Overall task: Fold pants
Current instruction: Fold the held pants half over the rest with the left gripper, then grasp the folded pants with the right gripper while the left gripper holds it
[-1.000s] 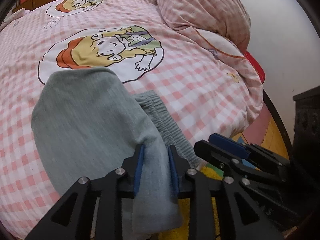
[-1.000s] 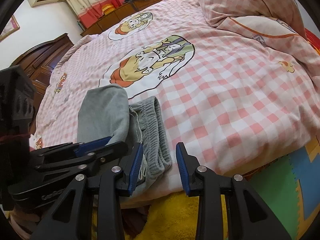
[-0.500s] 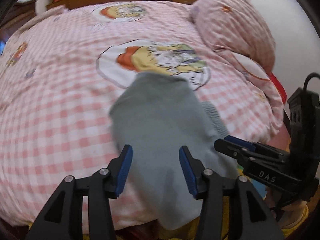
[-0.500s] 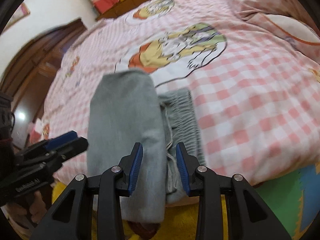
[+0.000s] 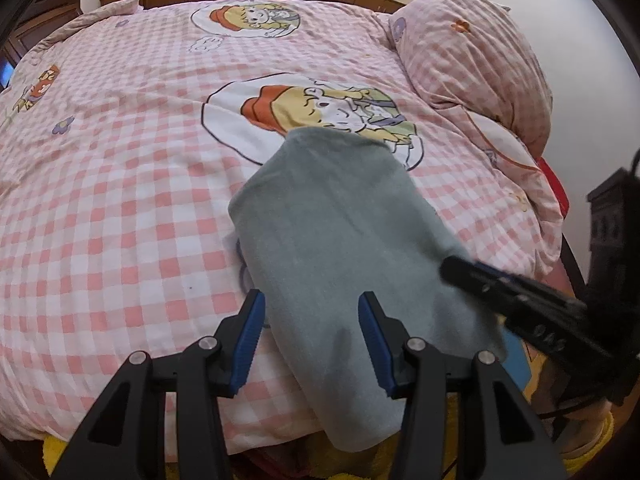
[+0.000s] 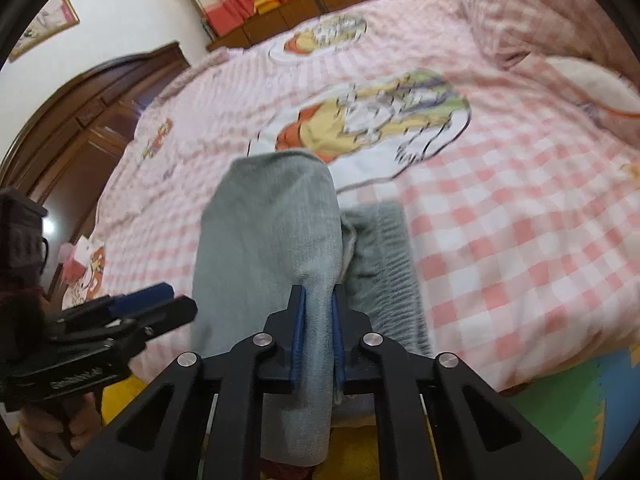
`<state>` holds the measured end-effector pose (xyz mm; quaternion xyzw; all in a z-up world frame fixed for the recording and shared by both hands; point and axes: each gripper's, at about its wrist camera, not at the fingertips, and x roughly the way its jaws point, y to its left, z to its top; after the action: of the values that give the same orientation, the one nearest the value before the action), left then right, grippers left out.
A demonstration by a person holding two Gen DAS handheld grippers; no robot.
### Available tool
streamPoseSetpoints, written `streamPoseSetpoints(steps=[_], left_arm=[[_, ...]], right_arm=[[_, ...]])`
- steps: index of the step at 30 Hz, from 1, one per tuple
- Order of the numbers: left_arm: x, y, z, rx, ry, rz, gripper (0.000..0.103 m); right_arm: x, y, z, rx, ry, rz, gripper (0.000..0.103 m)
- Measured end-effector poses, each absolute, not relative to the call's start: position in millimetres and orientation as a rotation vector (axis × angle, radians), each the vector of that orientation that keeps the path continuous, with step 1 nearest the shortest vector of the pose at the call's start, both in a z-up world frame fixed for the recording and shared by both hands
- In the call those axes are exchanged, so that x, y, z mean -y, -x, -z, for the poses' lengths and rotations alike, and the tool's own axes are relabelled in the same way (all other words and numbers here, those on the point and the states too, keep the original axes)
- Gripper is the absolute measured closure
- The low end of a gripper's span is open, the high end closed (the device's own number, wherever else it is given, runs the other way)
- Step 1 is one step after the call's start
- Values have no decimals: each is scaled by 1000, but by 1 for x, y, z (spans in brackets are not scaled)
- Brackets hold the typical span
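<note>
Pants [image 5: 340, 232], grey and folded, lie near the foot edge of the pink checked bedspread [image 5: 120, 200], one end hanging over it. Right gripper [image 6: 318, 332] is clamped on that fabric; left gripper [image 5: 310, 340] stands released, fingers wide astride the cloth.

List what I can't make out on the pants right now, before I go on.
- Hem end of the grey pants: right wrist view, hidden behind the right gripper and hanging below the bed edge.
- Ribbed waistband: covered by the folded leg in the left wrist view.
- Cartoon print: motion-blurred, right wrist view.
- Left gripper: open.
</note>
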<state>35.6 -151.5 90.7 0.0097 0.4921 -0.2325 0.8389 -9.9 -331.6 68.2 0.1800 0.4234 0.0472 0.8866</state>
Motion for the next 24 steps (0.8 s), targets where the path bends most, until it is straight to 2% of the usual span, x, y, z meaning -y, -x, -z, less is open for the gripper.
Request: streamPoseSetpoints(steps=[5, 16, 20, 24], left_arm=[[161, -35, -91, -1016, -21, 529, 52], [174, -48, -49, -1087, -30, 518, 51], [168, -46, -51, -1096, -7, 518, 51], [168, -43, -54, -1094, -7, 517, 51]], right_arm=[[341, 15, -76, -855, -311, -15, 91], [363, -2, -34, -939, -313, 48, 86], [369, -2, -35, -954, -334, 61, 71], [375, 3, -40, -961, -427, 15, 65]])
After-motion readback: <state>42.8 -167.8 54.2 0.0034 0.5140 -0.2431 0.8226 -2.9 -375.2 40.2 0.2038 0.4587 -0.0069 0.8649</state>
